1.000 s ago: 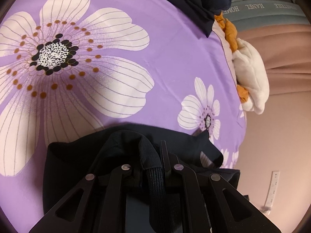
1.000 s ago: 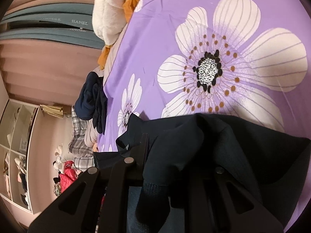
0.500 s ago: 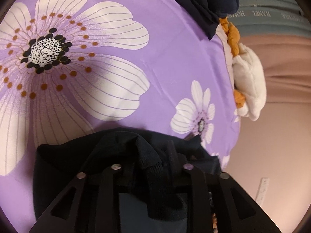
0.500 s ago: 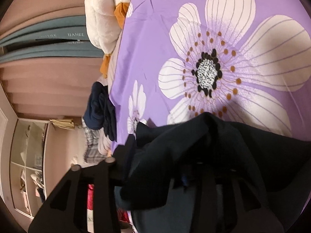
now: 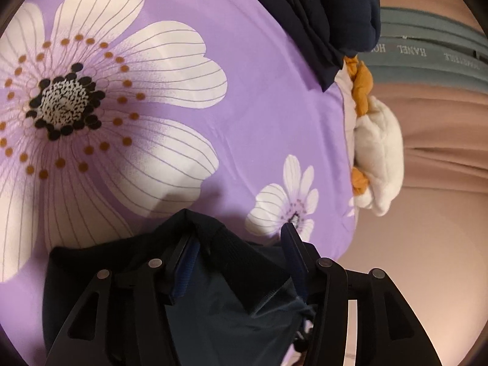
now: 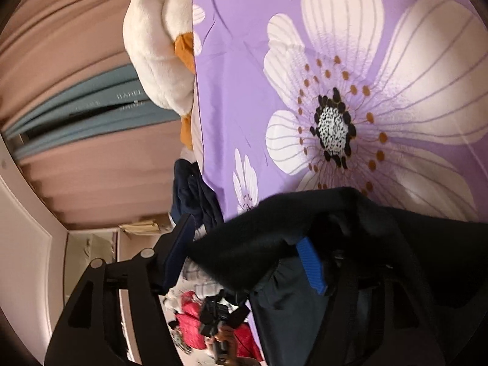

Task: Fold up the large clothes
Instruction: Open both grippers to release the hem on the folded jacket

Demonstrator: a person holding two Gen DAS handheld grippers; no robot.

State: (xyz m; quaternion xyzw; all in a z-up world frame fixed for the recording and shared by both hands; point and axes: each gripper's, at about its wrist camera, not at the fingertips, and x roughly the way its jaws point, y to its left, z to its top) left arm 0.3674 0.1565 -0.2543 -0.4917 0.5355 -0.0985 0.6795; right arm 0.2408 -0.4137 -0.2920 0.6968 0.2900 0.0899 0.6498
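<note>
A dark navy garment (image 5: 100, 277), thick and matte with a ribbed knit band along one edge and a smoother, slightly shiny lining inside, lies bunched on a smooth purple bedsheet (image 5: 262, 122) printed with large white, thin-veined flowers whose centres are speckled black and ringed with ochre dots. The left gripper (image 5: 238, 241) has its black, open-framed fingers apart and its jaws are opening; a fold of the garment rises between them, draped against the left finger (image 5: 180, 259) and its blue ridged pad, while the right finger stands clear of the cloth. In the right wrist view the right gripper (image 6: 247, 244) is opening too: its left finger (image 6: 180, 244) stands free beside the fabric, and the bright blue ribbed pad (image 6: 311, 268) on the other finger shows under a soft rounded hump of the garment (image 6: 396, 244), which hangs over that finger rather than being pinched. At the sheet's far edge lies a fluffy white plush toy (image 5: 378, 158) with orange parts, next to a heap of dark navy clothes (image 5: 329, 21). Behind them hang pleated dusty-pink curtains (image 5: 442, 140) crossed by a grey-blue band with pale lettering.
</note>
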